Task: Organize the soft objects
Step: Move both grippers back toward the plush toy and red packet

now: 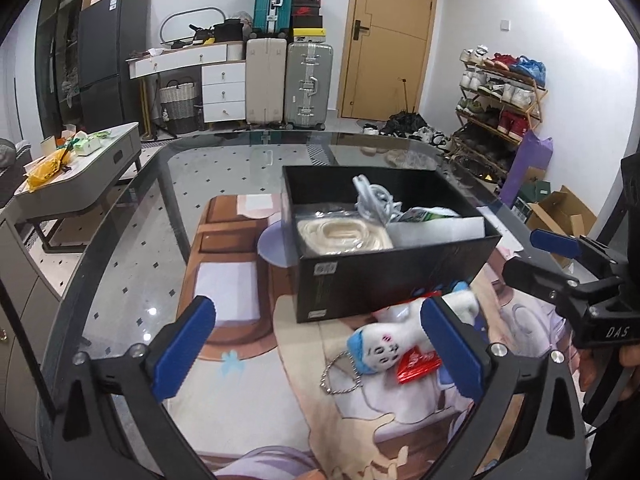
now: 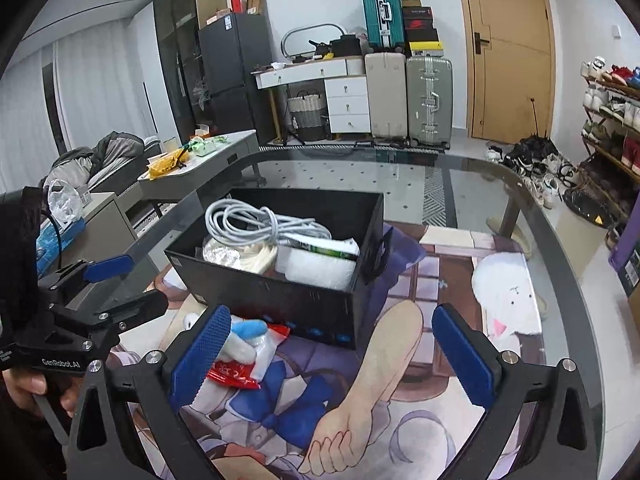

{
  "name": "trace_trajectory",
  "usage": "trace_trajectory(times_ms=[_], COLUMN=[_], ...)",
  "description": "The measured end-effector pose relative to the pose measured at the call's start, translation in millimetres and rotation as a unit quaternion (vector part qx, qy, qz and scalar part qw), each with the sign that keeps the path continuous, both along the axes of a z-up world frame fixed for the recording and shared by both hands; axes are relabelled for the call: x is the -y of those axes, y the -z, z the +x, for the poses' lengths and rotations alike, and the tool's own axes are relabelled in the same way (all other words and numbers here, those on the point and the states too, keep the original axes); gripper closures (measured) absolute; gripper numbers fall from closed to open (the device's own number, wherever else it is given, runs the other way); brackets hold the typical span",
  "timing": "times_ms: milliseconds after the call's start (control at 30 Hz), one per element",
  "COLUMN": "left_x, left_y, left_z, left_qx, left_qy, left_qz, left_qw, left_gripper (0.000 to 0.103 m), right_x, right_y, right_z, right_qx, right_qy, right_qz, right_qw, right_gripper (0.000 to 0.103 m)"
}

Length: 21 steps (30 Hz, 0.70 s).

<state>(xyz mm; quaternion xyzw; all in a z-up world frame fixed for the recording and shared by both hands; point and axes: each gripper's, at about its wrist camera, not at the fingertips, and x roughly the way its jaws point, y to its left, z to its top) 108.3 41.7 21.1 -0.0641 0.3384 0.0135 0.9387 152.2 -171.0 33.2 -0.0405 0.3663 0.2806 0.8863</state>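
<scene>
Nearest to us in the left wrist view, the left gripper stands released, its blue ribbed pads spread wide with nothing pressed between them; we see a printed mat under the glass table through the gap. Just beyond, partly behind the right-hand pad, lies the plush doll: a small white soft figure with a blue cap, a stitched face with pink cheeks, and a white limb reaching up toward the box. A red foil packet lies touching it, and a ball chain loops from its head onto the mat. The doll rests on the mat right against the near wall of the black box, outside it. In the right wrist view, the right gripper is likewise released, jaws wide apart and empty; the doll shows behind its left-hand pad. Inside the open box we make out a coil of grey cable, a cream-coloured coil in clear wrap, a white foam block and a green-and-white packet. Farther off, past the table's edge, stand suitcases, a white drawer unit, a wooden door and a shoe rack.
</scene>
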Motion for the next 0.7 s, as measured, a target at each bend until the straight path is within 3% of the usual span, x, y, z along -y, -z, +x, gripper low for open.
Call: trace_trajectory(times_ms=[233,700], left_x=[-3,12], left_y=[14,30], left_z=[-3,-10], left_qx=[-0.018,-0.047], left_qy=[-0.015,0.000], left_qz=[-0.002,-0.007], left_qw=[0.9997,0.9989], left_gripper=[0.000,0.000], right_x=[-4,-5], right_y=[2,11], right_z=[-1,2], right_qx=[-0.007,-0.025], right_qy=[-0.007,-0.008], right_qz=[-0.001,-0.022], right_qw=[1.000,0.999], right_gripper=[0.001,0.001])
